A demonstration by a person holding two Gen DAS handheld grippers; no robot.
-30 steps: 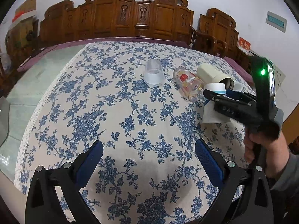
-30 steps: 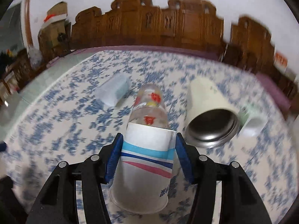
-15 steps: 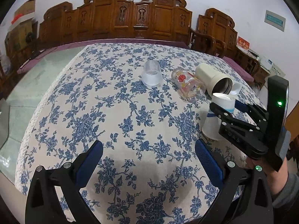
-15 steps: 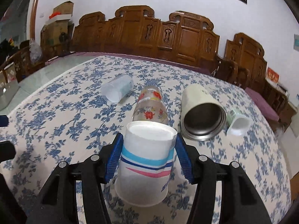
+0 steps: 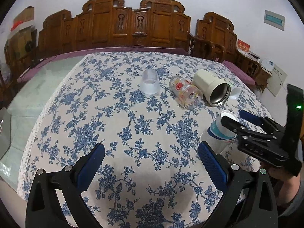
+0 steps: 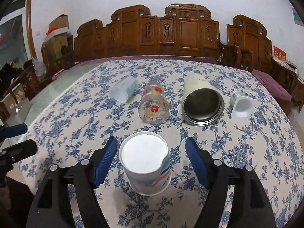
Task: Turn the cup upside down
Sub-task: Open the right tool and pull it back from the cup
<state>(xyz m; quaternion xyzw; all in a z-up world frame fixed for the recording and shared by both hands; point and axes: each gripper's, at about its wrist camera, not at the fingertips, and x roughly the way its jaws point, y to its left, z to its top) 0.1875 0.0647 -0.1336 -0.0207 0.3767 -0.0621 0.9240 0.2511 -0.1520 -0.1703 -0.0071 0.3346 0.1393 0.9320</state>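
A white paper cup (image 6: 146,163) with blue and red stripes stands upside down on the floral tablecloth, its flat base up. My right gripper (image 6: 151,159) is open, its blue pads apart from the cup on either side. In the left wrist view the same cup (image 5: 218,133) stands at the right with the right gripper (image 5: 237,121) around its top. My left gripper (image 5: 152,163) is open and empty above the near part of the cloth.
Lying on their sides behind the cup are a frosted plastic cup (image 6: 124,91), a printed glass (image 6: 153,106), a cream steel-lined tumbler (image 6: 201,102) and a small white cup (image 6: 241,104). Carved wooden chairs (image 6: 171,36) line the table's far edge.
The right gripper lowered the paper cup onto the cloth base up and opened its jaws off it. The left gripper has stayed in place.
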